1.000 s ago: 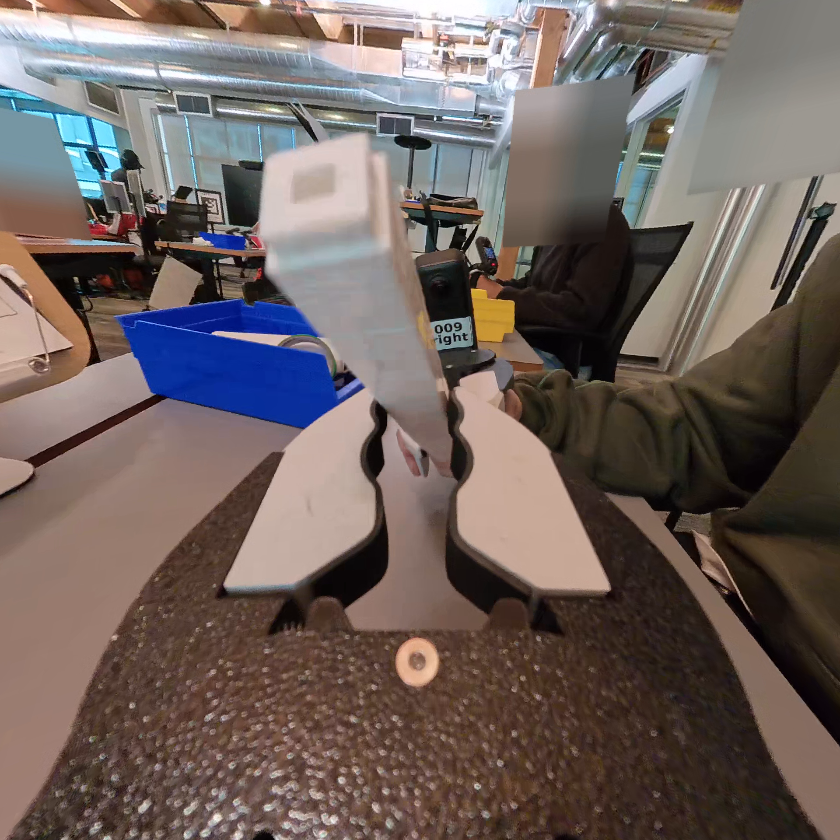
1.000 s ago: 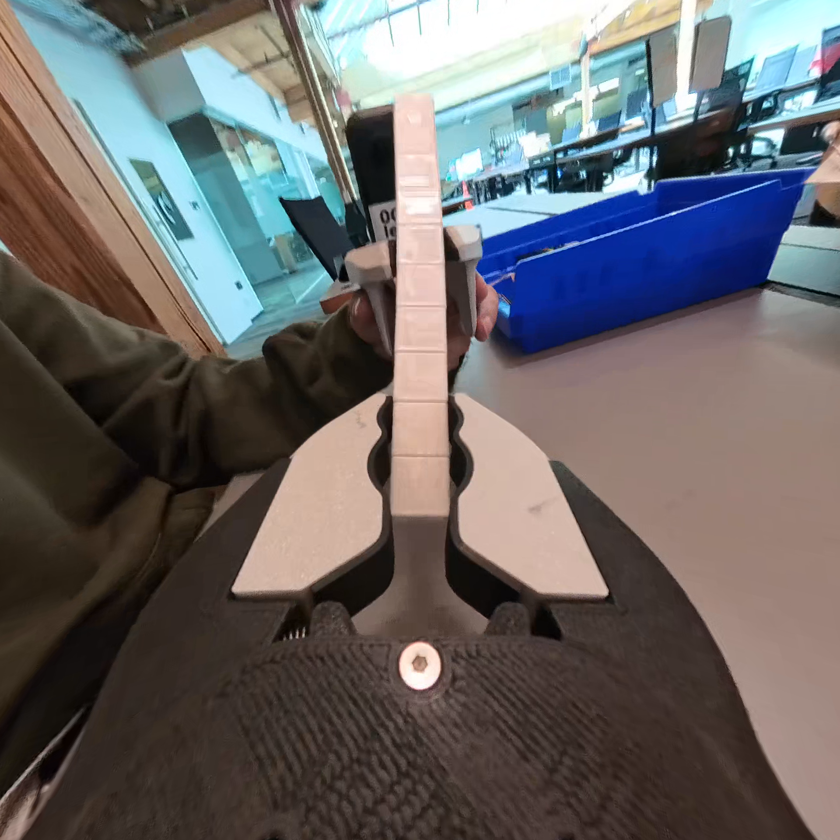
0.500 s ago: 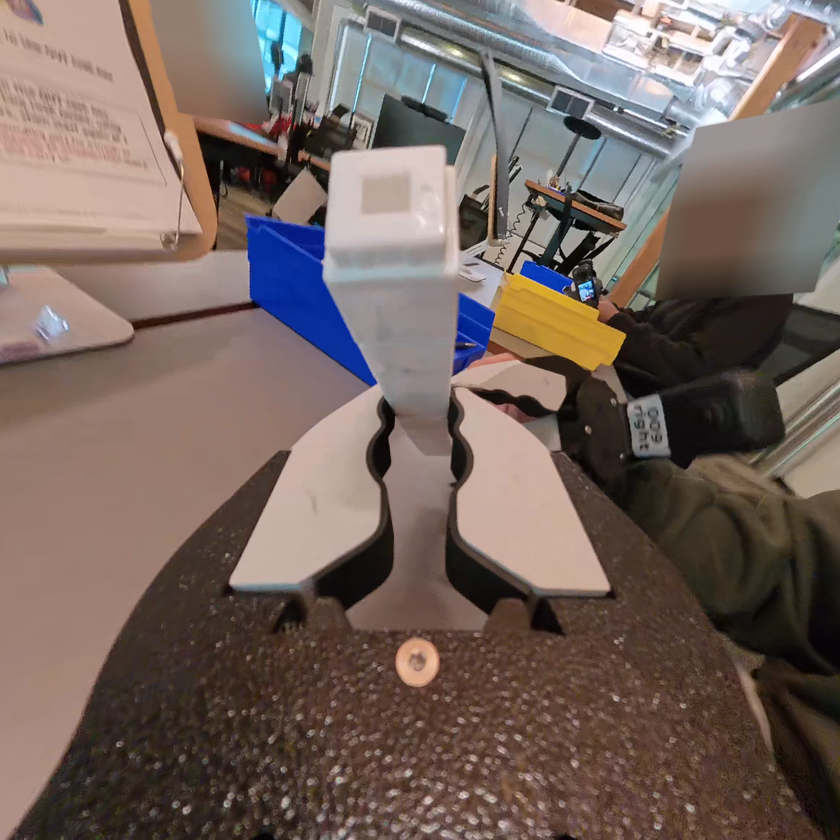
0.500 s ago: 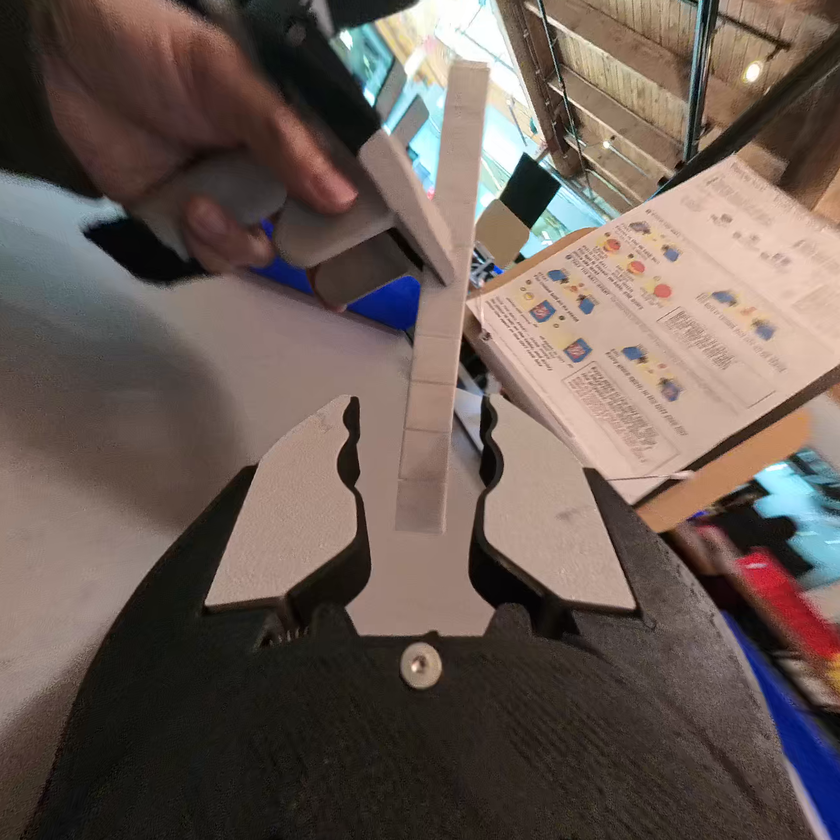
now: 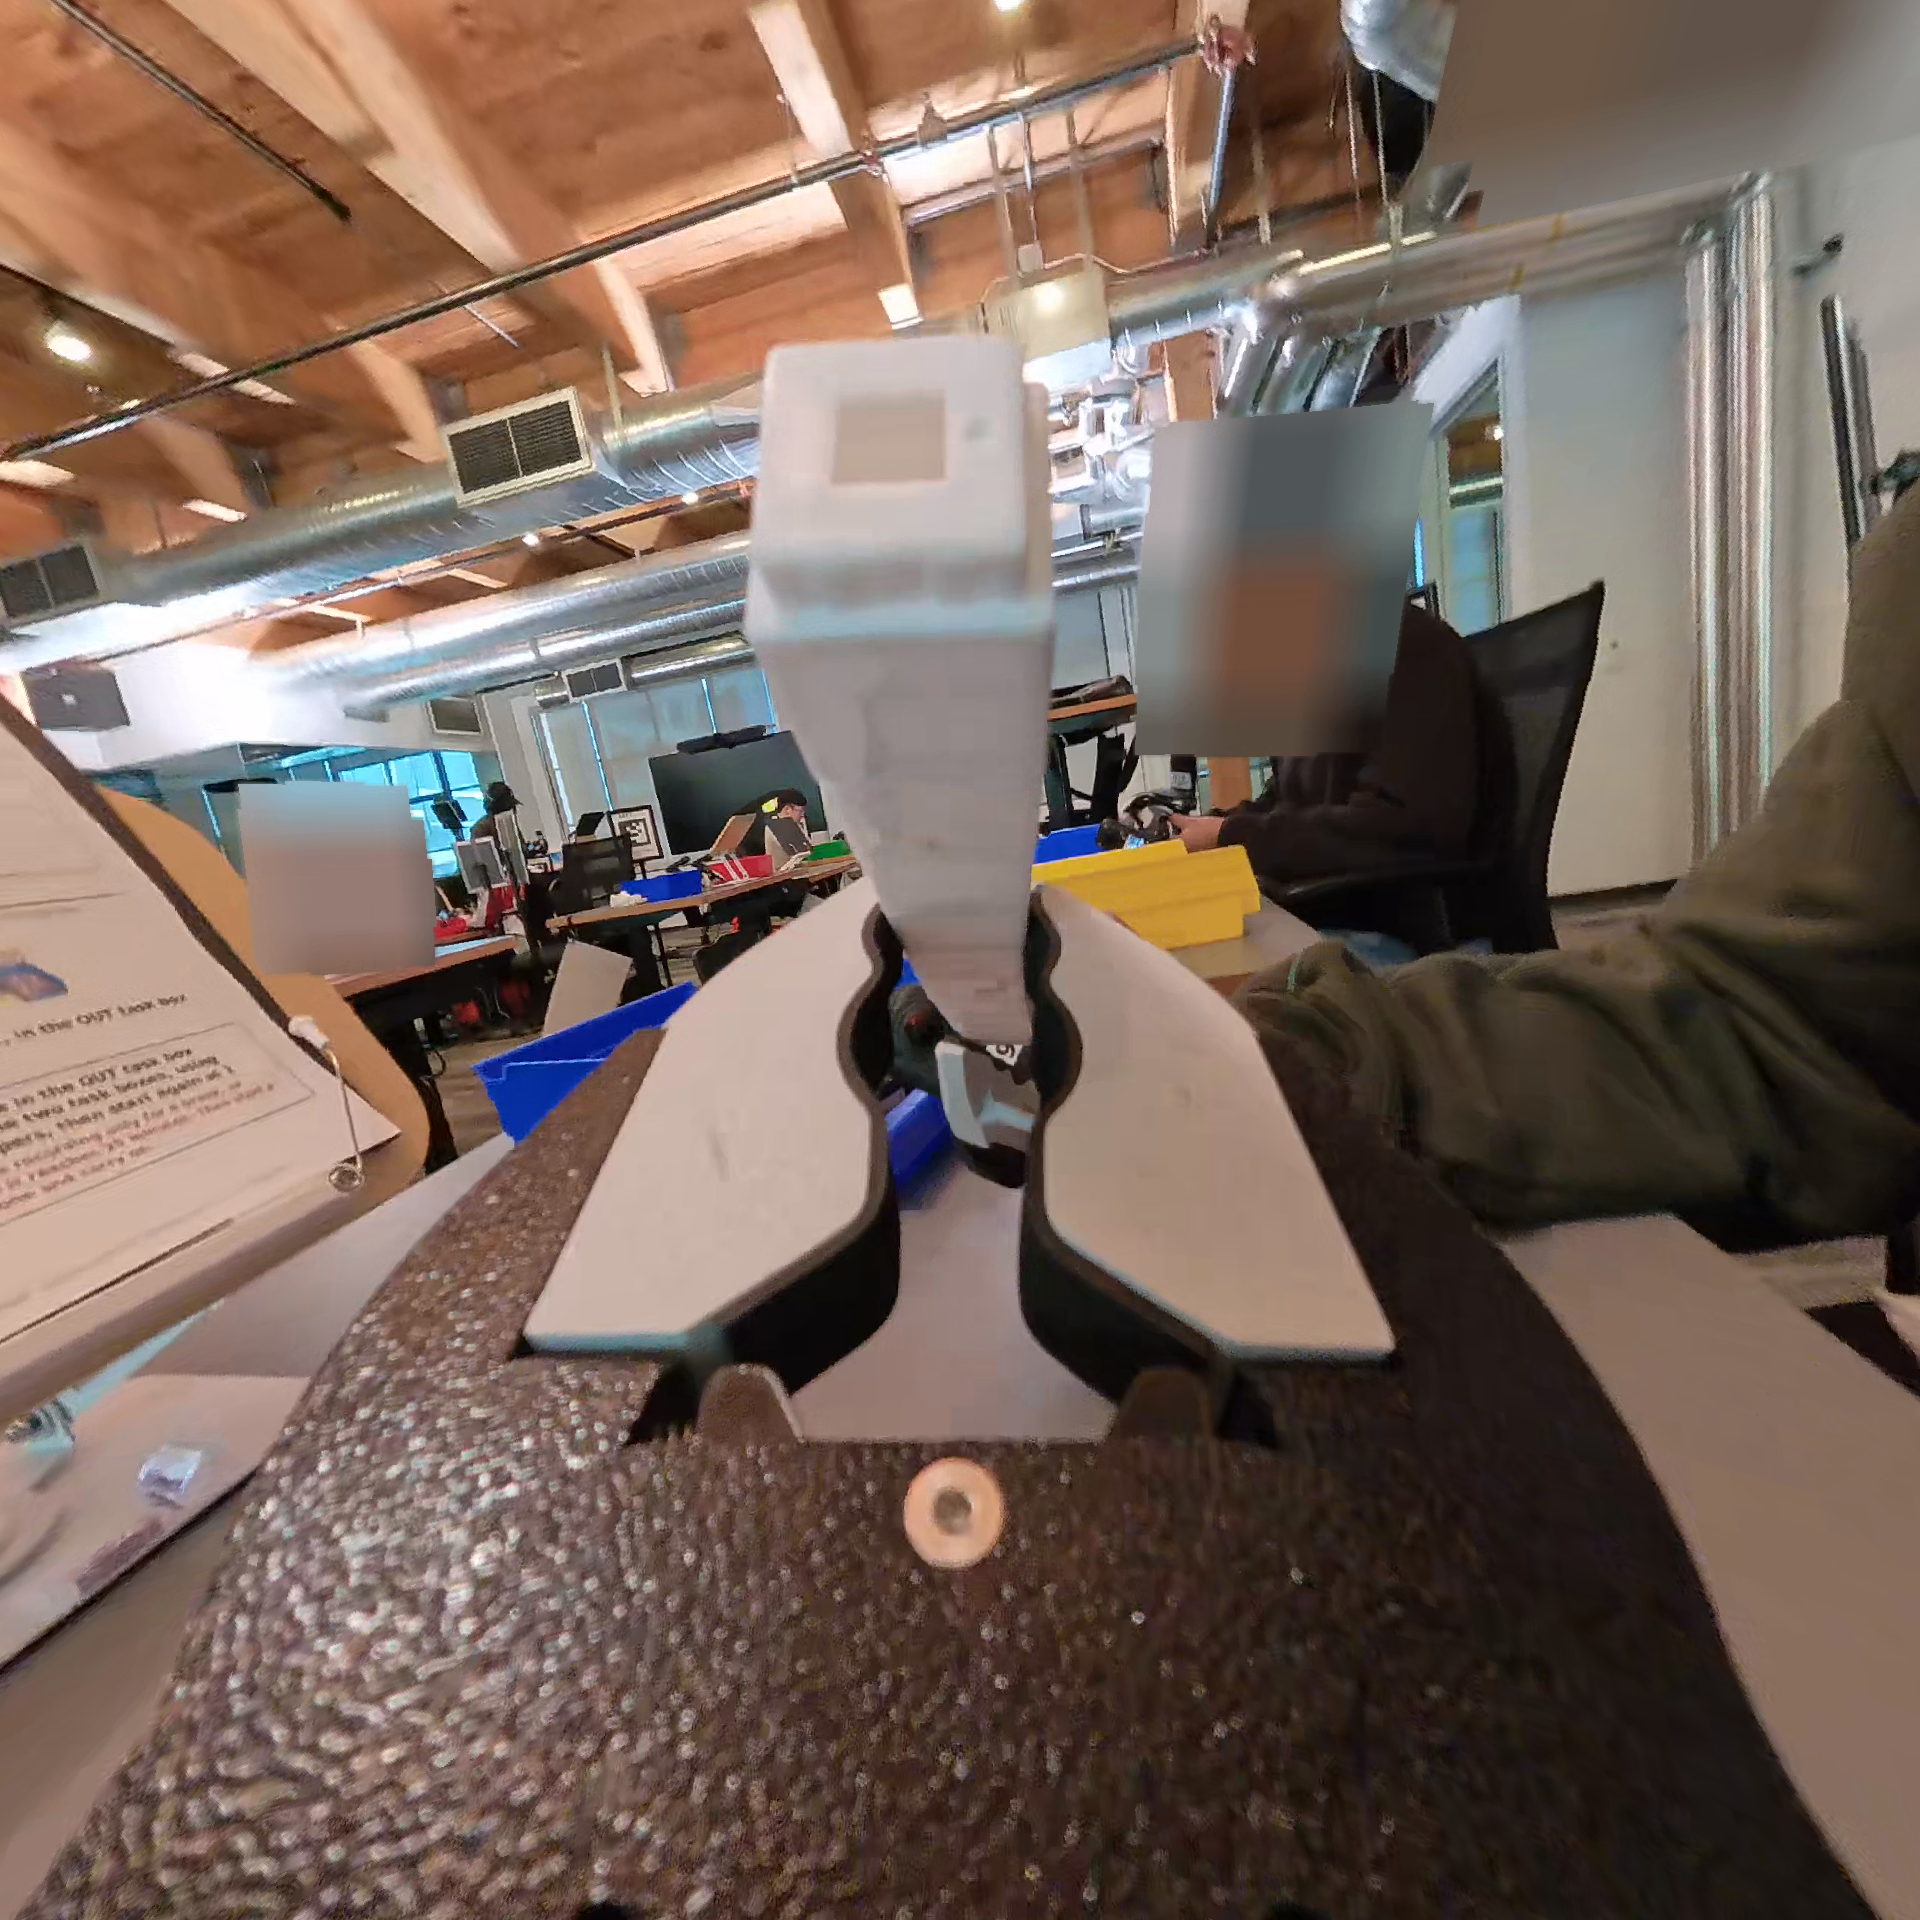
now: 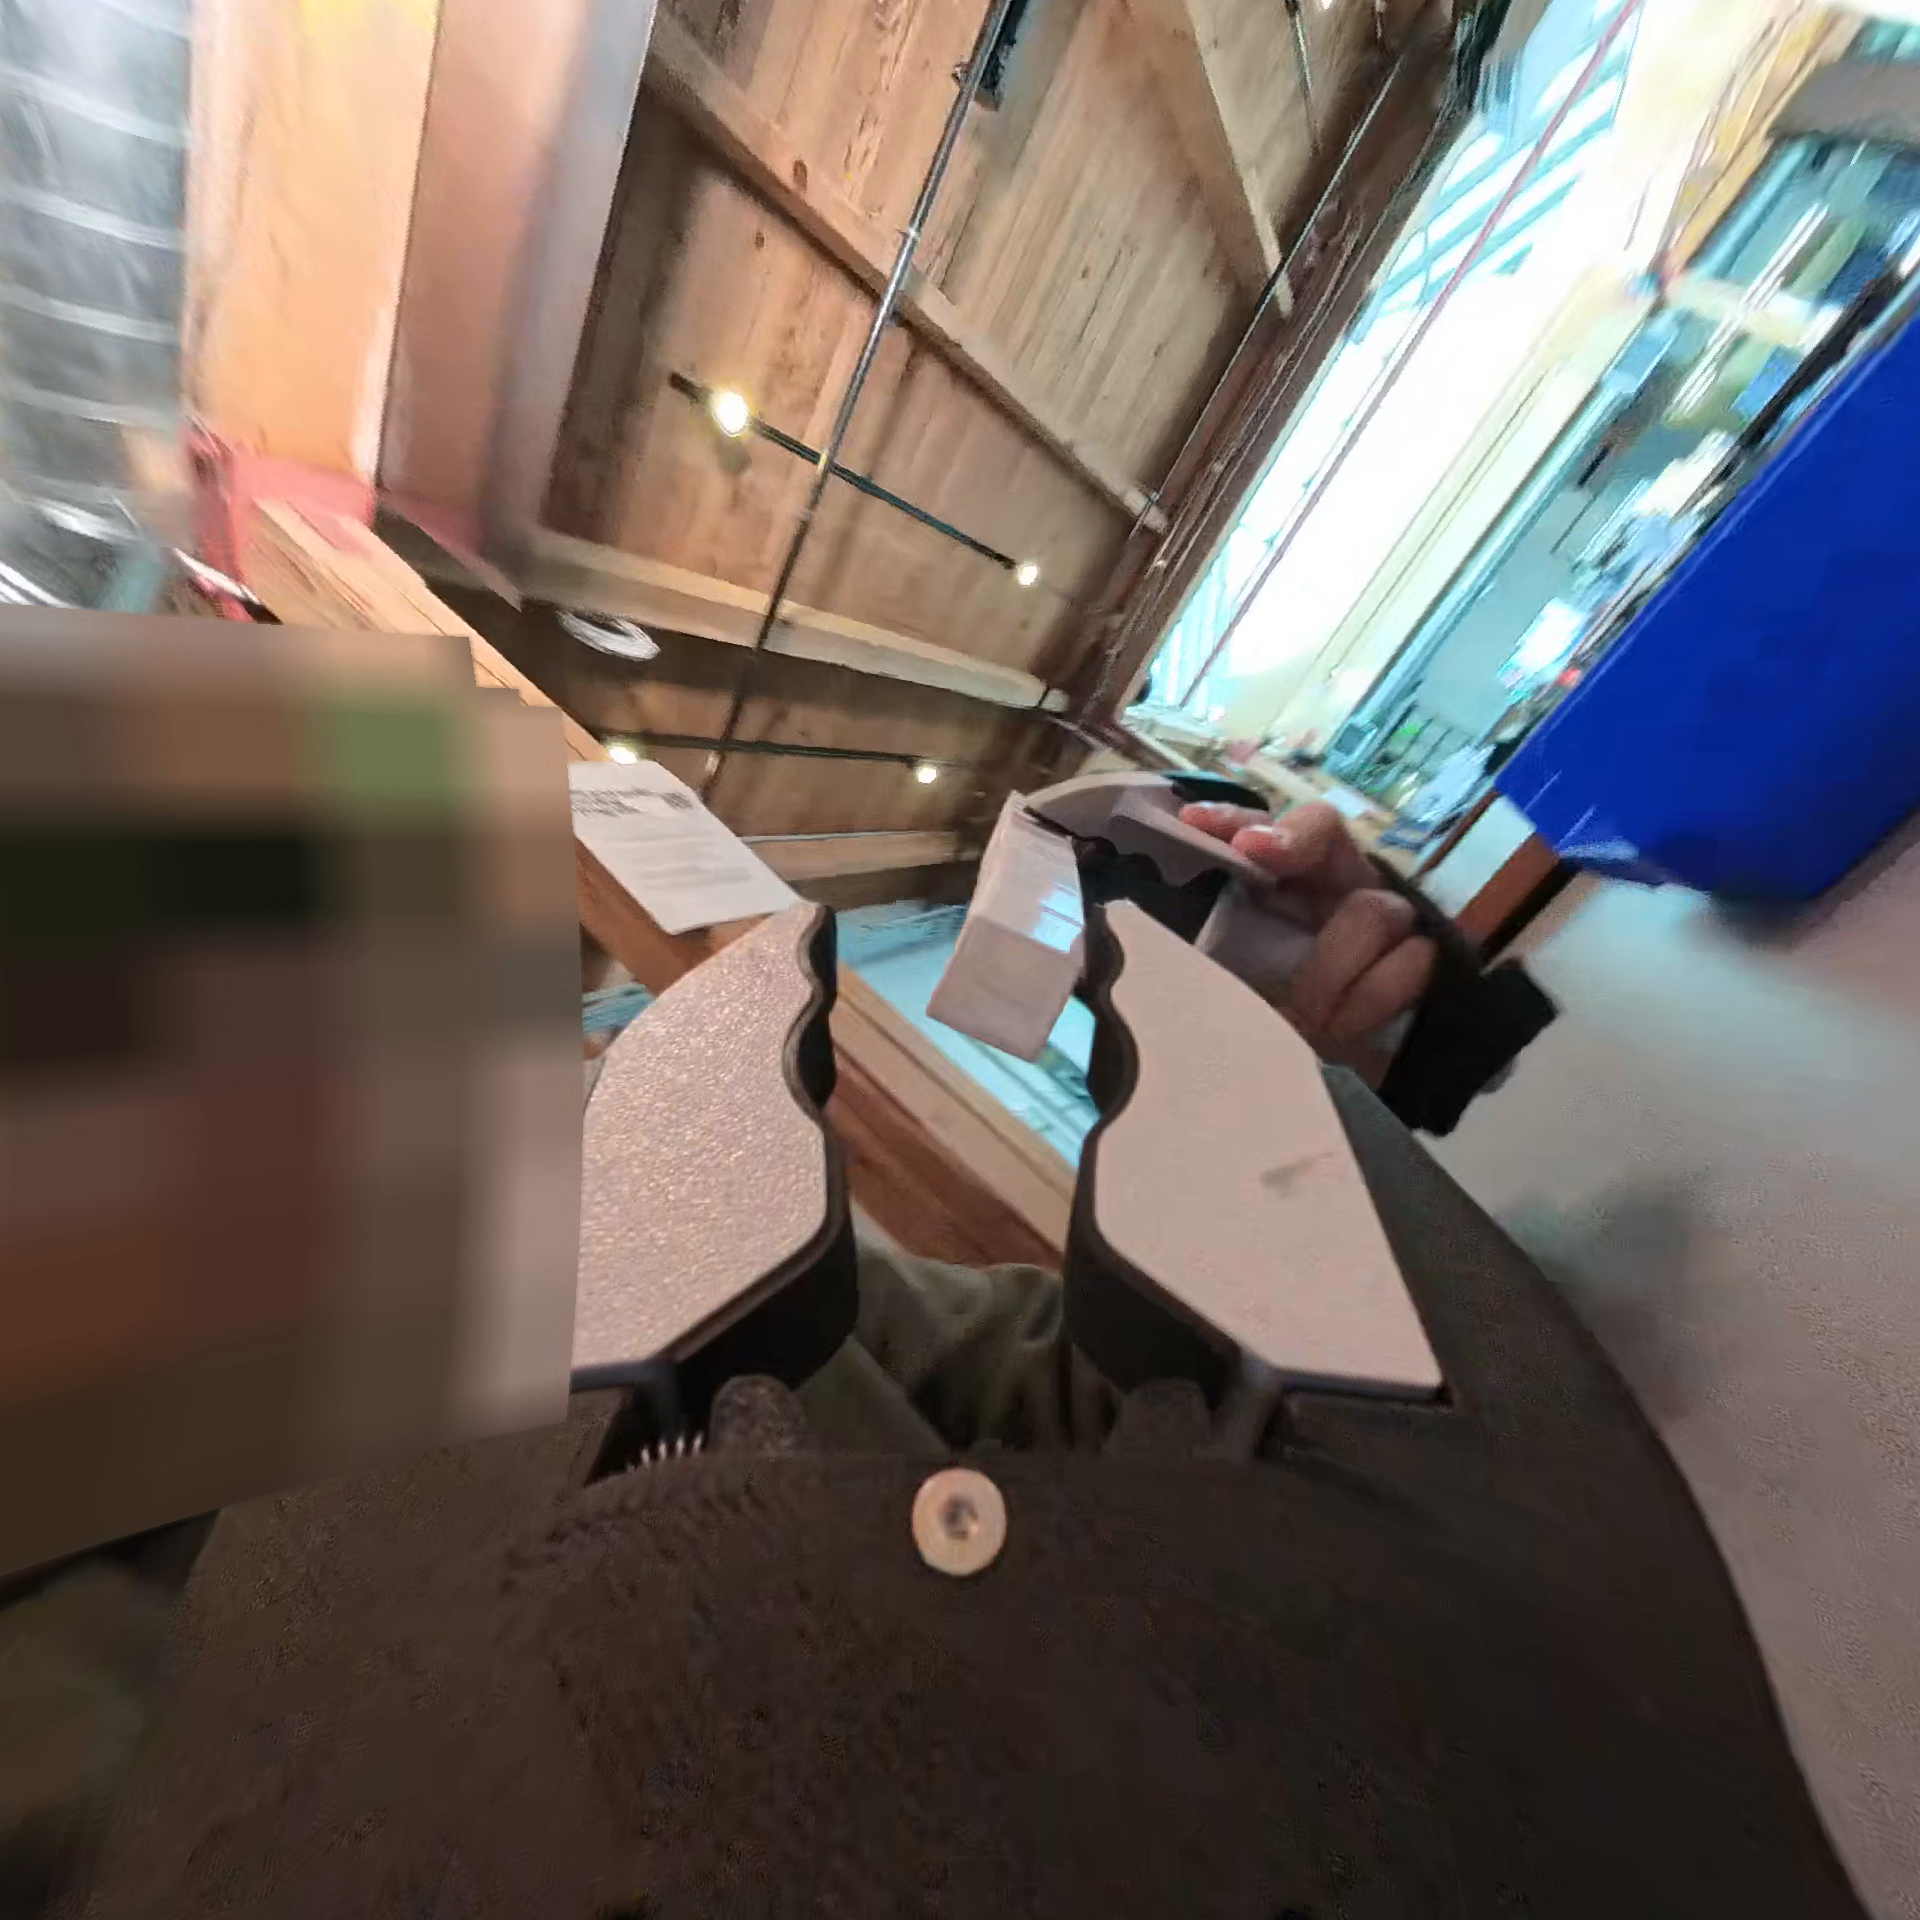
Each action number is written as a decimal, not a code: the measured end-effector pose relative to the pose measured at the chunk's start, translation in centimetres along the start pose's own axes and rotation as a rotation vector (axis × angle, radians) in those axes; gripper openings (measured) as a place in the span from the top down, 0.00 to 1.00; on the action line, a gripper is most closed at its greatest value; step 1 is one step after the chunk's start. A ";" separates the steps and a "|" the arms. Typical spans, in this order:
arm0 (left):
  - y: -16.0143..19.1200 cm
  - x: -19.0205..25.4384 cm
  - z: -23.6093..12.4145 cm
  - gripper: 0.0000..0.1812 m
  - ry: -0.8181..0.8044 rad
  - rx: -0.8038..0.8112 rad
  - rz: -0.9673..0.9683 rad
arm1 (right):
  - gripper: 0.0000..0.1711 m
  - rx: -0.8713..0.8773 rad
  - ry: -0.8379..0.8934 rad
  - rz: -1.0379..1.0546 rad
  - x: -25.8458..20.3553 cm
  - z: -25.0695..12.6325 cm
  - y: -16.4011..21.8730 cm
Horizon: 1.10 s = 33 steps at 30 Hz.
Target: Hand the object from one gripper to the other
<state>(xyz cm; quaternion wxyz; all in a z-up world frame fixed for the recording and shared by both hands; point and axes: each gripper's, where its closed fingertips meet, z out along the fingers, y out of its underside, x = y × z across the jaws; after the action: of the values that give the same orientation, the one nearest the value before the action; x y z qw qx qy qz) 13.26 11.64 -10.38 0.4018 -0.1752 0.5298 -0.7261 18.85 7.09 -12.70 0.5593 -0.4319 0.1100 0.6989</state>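
My left gripper point(image 5: 956, 925) pinches the white bar point(image 5: 914, 665) near its lower end; the bar is long, square-sectioned, segmented, and rises steeply, its square end face toward my camera.

I see a white block point(image 5: 914, 665) with a pale grey square on its end. My left gripper point(image 5: 956, 956) has light grey fingers point(image 5: 727, 1132) with black edges on a speckled dark brown body. My right gripper point(image 6: 956, 966) has the same grey fingers point(image 6: 1226, 1164) and looks black. At 3 o'clock is an olive green sleeve point(image 5: 1621, 1070). At 9 o'clock sits a bright blue bin point(image 5: 561, 1070). At 1 o'clock sits a yellow bin point(image 5: 1164, 904). The table point(image 5: 1766, 1455) is plain grey. At 12 o'clock the ceiling point(image 5: 520, 177) is orange-brown wood.
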 end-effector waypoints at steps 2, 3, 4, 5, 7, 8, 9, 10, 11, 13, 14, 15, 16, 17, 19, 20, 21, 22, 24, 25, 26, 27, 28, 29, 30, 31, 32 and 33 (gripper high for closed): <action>0.2 0.1 0.0 0.88 0.003 -0.010 0.018 | 0.76 -0.006 -0.003 0.069 0.4 -0.1 0.3; 0.3 0.1 -0.1 0.88 0.006 -0.012 0.025 | 0.78 -0.013 0.007 0.076 0.6 -0.1 0.4; 0.3 0.2 -0.1 0.88 0.010 -0.014 0.031 | 0.79 -0.017 0.017 0.073 0.7 -0.2 0.4; 0.3 0.3 -0.1 0.88 0.014 -0.015 0.038 | 0.81 -0.024 0.030 0.070 0.9 -0.2 0.5; 0.5 0.5 0.0 0.88 0.024 -0.021 0.051 | 0.85 -0.038 0.061 0.079 1.4 -0.3 0.7; 0.6 0.5 0.0 0.88 0.024 -0.027 0.058 | 0.85 -0.041 0.065 0.095 1.5 -0.4 0.8; 0.6 0.5 -0.1 0.88 0.022 -0.030 0.059 | 0.86 -0.043 0.064 0.109 1.6 -0.4 0.8; 0.7 0.4 -0.1 0.88 0.020 -0.031 0.053 | 0.86 -0.046 0.064 0.105 1.7 -0.4 0.9; 0.7 0.3 -0.1 0.88 0.016 -0.034 0.042 | 0.85 -0.049 0.065 0.078 1.7 -0.4 0.8; 1.0 0.0 -0.1 0.87 0.005 -0.046 0.000 | 0.86 -0.047 0.076 -0.008 1.7 -0.5 0.5; 1.0 -0.2 -0.1 0.86 -0.010 -0.040 -0.028 | 0.86 -0.057 0.087 -0.065 1.5 -0.5 0.4; 0.8 -0.6 -0.1 0.82 -0.036 -0.023 -0.057 | 0.87 -0.057 0.102 -0.130 1.3 -0.5 0.2; 0.7 -1.0 -0.2 0.77 -0.062 -0.011 -0.086 | 0.87 -0.047 0.121 -0.193 1.1 -0.6 -0.3; 0.8 -1.3 -0.3 0.73 -0.072 -0.023 -0.122 | 0.87 -0.038 0.144 -0.256 0.9 -0.7 -0.7; 1.7 -1.4 -0.5 0.69 -0.053 -0.098 -0.223 | 0.87 -0.043 0.203 -0.427 0.5 -1.3 -1.5; 2.4 -1.5 -0.6 0.68 -0.044 -0.139 -0.285 | 0.87 -0.058 0.219 -0.496 0.2 -1.4 -1.7; 3.0 -1.7 -0.7 0.70 -0.046 -0.177 -0.350 | 0.87 -0.081 0.236 -0.558 0.0 -1.5 -1.7; 3.7 -1.9 -0.9 0.71 -0.047 -0.214 -0.409 | 0.87 -0.104 0.256 -0.623 -0.1 -1.6 -1.7; 4.5 -2.1 -1.0 0.76 -0.050 -0.239 -0.496 | 0.87 -0.155 0.285 -0.768 -0.3 -1.6 -1.3; 4.7 -2.1 -1.2 0.77 -0.048 -0.246 -0.522 | 0.87 -0.187 0.301 -0.835 -0.3 -1.6 -1.1; 4.5 -2.0 -1.3 0.77 -0.032 -0.242 -0.533 | 0.87 -0.230 0.317 -0.893 -0.2 -1.6 -0.7; 4.3 -1.9 -1.4 0.77 -0.022 -0.241 -0.527 | 0.87 -0.280 0.348 -0.946 0.1 -1.7 -0.4; 4.4 -1.8 -1.6 0.77 -0.020 -0.262 -0.497 | 0.87 -0.334 0.386 -0.986 0.7 -1.9 -0.1; 4.7 -1.5 -1.9 0.77 -0.008 -0.305 -0.446 | 0.87 -0.378 0.412 -1.007 1.1 -2.2 0.2; 5.1 -1.3 -2.2 0.77 -0.002 -0.351 -0.398 | 0.87 -0.405 0.423 -1.013 1.4 -2.3 0.4; 5.5 -1.2 -2.5 0.78 -0.004 -0.387 -0.366 | 0.87 -0.420 0.432 -1.016 1.6 -2.4 0.5; 5.9 -1.1 -2.7 0.78 0.002 -0.422 -0.349 | 0.87 -0.436 0.446 -1.021 2.0 -2.6 0.6; 6.3 -1.0 -3.0 0.78 0.010 -0.453 -0.340 | 0.87 -0.457 0.458 -1.028 2.3 -2.7 0.8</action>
<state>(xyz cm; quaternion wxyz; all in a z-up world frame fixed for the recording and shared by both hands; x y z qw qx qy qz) 14.31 13.56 -17.09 0.2223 -0.3433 0.6437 -0.6468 19.44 6.62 -16.24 0.6806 -0.6781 -0.1480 0.2346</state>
